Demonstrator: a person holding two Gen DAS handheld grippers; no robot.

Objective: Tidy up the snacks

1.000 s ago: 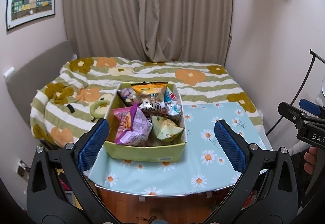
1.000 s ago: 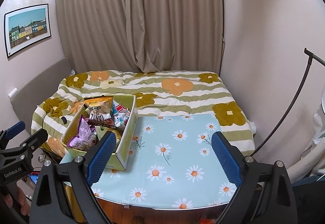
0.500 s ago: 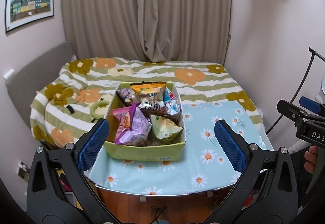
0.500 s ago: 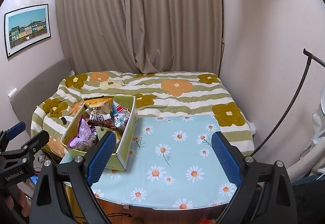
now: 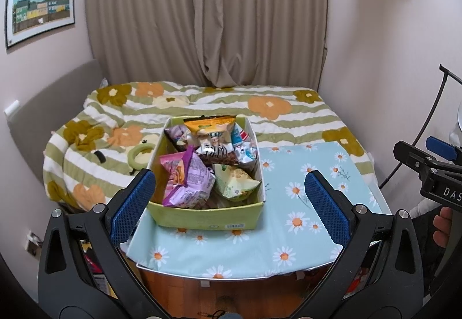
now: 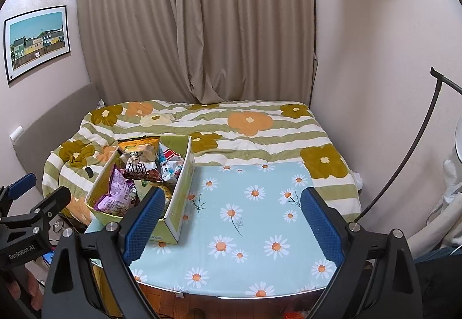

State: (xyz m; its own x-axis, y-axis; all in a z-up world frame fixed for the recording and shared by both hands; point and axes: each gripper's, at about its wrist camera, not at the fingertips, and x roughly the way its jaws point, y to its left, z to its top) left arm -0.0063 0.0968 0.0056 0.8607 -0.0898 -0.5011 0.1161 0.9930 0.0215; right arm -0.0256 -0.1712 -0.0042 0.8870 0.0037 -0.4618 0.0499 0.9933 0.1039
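Snacks [image 5: 202,166] sit heaped in a yellow-green box [image 5: 208,218] at centre frame of the left view, on the left part of the daisy-print tabletop [image 5: 288,235]; left tongs [image 5: 231,203] spread wide and empty, blue pads [image 5: 132,203] flanking the box's near end without touching it. Right tongs [image 6: 231,220] likewise wide and empty in lower frame, hovering over bare cloth to the right of the box [image 6: 179,197]. Beyond the tabletop: a flower-striped bed [image 6: 231,128], beige curtain [image 6: 196,30] at top centre, framed picture [image 6: 36,41] at upper left.
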